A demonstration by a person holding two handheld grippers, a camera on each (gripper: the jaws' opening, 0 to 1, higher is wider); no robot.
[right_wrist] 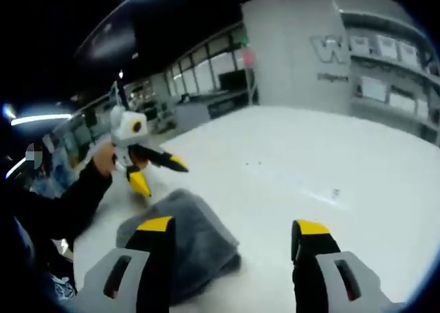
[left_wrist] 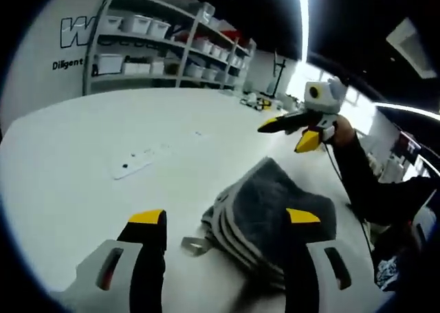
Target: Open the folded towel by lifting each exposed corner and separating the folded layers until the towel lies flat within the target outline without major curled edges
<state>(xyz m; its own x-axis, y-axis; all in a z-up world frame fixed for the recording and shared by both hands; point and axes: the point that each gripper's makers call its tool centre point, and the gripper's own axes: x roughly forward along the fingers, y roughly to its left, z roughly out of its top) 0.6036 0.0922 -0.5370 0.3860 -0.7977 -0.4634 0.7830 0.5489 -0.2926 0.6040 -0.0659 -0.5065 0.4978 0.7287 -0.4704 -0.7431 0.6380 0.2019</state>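
left gripper view puts the folded towel [left_wrist: 275,210] on the white table [left_wrist: 103,141], just ahead of the left gripper [left_wrist: 225,220], whose jaws stand wide apart and hold nothing; the right-hand jaw overlaps the towel's near edge, though whether it touches the cloth i cannot tell. it is a grey towel, thick and plush, folded into several layers whose paler edges stack up along the side facing this camera, with a small loop tag [left_wrist: 194,245] poking out at the near corner. it should handle soft, limp and fairly light, likely to sag and drag, so a pinch on one layer's corner at that stacked edge looks the best hold, taking care not to catch several layers at once. no target outline can be made out on the table.

right gripper view shows the same towel [right_wrist: 192,237] low and left, partly behind the left-hand jaw of the right gripper [right_wrist: 234,225], which is also spread wide and empty, held above the table [right_wrist: 295,168].

each gripper shows in the other's view, raised in a hand with a dark sleeve, jaws apart.

beyond the table, metal shelving [left_wrist: 165,45] against the wall carries rows of white storage bins [left_wrist: 144,24]; what is in them cannot be seen.
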